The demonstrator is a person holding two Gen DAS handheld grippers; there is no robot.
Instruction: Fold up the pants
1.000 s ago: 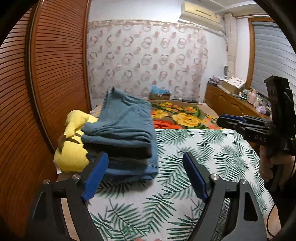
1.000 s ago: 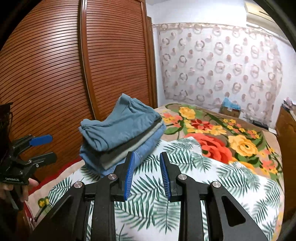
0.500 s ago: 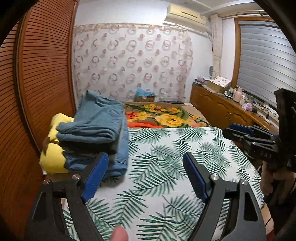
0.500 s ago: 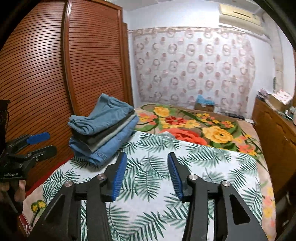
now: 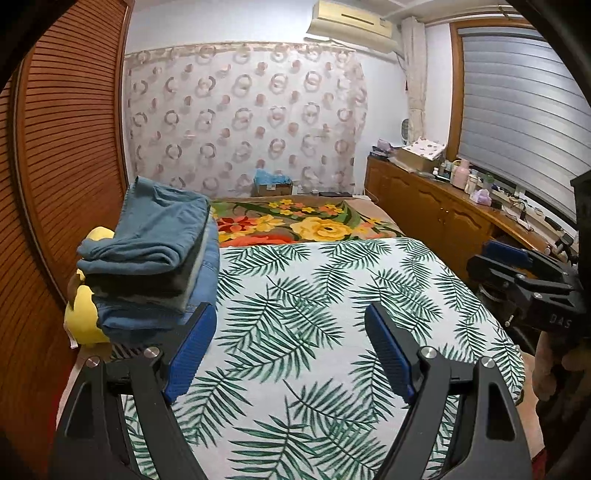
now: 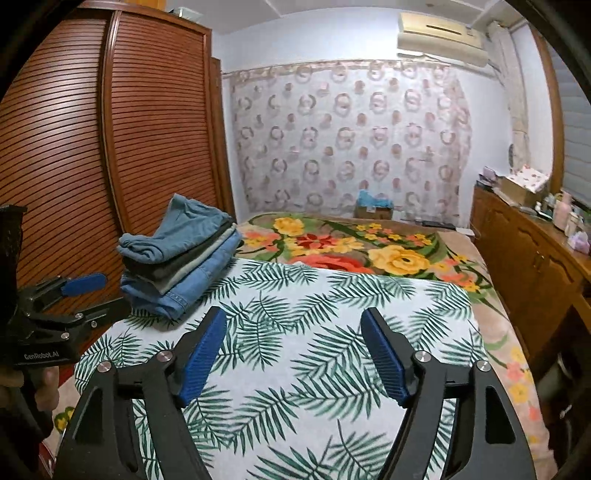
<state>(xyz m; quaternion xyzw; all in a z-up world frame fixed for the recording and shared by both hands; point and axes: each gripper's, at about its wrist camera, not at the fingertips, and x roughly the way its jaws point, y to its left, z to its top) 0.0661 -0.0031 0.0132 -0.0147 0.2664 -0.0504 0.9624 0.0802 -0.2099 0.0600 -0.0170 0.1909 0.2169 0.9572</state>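
Nearest the left wrist camera, the left gripper stands wide open over the bed, its blue pads well apart with nothing between them. Below it lies the leaf-print sheet, which covers the near part of the bed. The right gripper hangs over the same sheet; its jaws are opening, and nothing is between them either. Each gripper shows at the edge of the other's view, held in a hand at the bedside.

Farther on, at the left edge of the sheet, sits a stack of folded pants: a blue denim pair at the bottom, grey layers in the middle and a teal pair on top, its far end raised. Neither gripper touches the stack. Just behind it on the left a yellow soft toy is pressed against it, next to the slatted wooden wardrobe.

Beyond the sheet the bed shows a flowered blanket. A cardboard box with something blue on it stands at the far end of the bed, in front of a curtain printed with rings. Along the right wall runs a wooden counter crowded with small bottles and boxes, under a window blind. An air conditioner is mounted high on the far wall.
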